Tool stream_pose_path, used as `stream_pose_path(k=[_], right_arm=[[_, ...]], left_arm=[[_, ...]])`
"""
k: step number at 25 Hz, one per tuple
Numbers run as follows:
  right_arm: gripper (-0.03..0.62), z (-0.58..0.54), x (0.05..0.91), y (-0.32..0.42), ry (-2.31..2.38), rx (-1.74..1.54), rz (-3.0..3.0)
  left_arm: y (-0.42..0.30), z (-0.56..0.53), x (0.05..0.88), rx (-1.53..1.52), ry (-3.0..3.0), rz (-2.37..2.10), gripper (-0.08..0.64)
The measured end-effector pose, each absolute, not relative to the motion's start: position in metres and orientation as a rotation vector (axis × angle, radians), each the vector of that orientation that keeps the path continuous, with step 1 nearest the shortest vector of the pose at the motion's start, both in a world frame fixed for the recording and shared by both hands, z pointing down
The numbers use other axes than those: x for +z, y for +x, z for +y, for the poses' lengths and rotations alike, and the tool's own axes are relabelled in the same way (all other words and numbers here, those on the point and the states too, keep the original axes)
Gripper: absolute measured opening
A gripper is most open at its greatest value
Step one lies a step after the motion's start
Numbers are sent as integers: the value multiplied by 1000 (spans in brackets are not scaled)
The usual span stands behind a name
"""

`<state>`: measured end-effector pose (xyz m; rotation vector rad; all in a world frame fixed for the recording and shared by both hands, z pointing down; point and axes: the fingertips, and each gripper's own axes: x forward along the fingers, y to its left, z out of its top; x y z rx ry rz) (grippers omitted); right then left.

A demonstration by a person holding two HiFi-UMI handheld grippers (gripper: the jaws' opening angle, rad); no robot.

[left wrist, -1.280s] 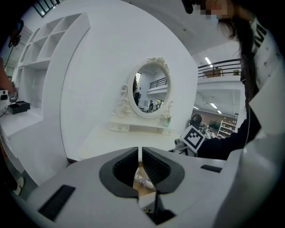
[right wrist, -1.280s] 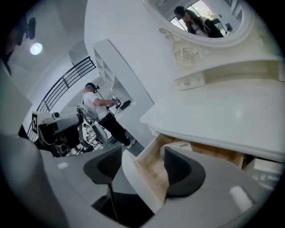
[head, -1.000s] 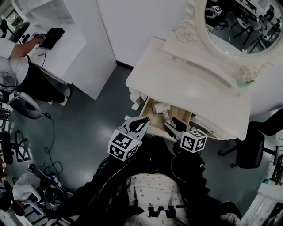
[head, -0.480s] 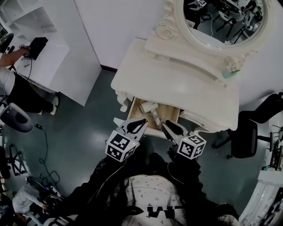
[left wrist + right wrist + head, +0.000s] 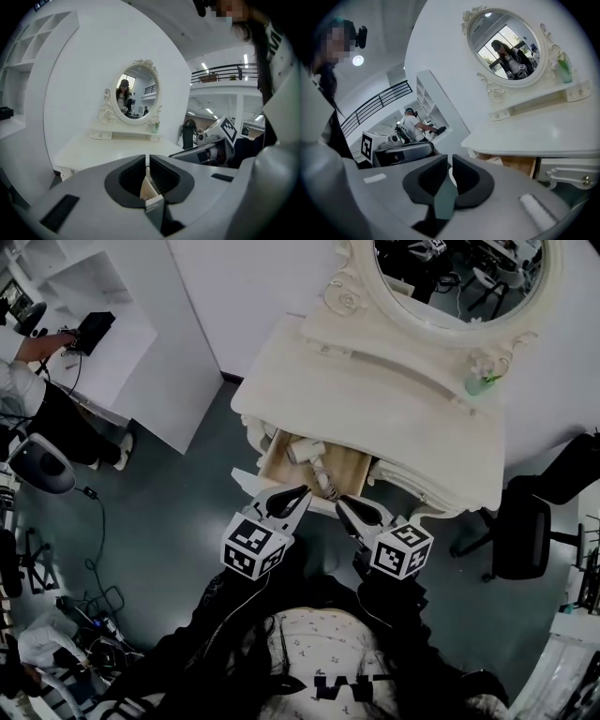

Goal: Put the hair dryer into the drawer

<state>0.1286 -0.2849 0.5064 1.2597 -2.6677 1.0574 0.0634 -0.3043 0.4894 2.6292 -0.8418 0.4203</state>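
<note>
L gripper [image 5: 301,493]: jaws all but together, empty; 6 o'clock of drawer [image 5: 270,454].
R gripper [image 5: 343,506]: jaws closing, slim gap, empty; 3 o'clock of L.
Dryer: can't pick out; white items [image 5: 307,452] in open drawer.

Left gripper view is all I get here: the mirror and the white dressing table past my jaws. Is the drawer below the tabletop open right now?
Observer: Yes. The head view shows the drawer pulled out from under the dressing table.
Operator: Is anything lying in it?
Observer: Pale items lie inside. They are too small for me to identify.
Operator: What about the right gripper's jaws?
Observer: The right gripper is closing its jaws, with nothing between them.
</note>
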Motion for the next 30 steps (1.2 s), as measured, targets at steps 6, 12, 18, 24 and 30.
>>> stream_pose_path(k=[6, 12, 18, 24, 30], right_arm=[[43, -233, 501, 140, 1153, 1057, -2720], [41, -174, 503, 156, 1079, 1086, -2743], [41, -127, 510, 158, 1038, 1138, -2755], [41, -101, 514, 147, 986, 1158, -2779], [41, -89, 515, 133, 968, 1152, -2778]], left_arm=[[89, -254, 474, 362, 2643, -901, 26], [98, -197, 476, 359, 2595, -995, 26], [99, -147, 478, 387, 2560, -1037, 26], [99, -118, 478, 422, 2569, -1033, 26], [87, -101, 480, 427, 2557, -1041, 26]])
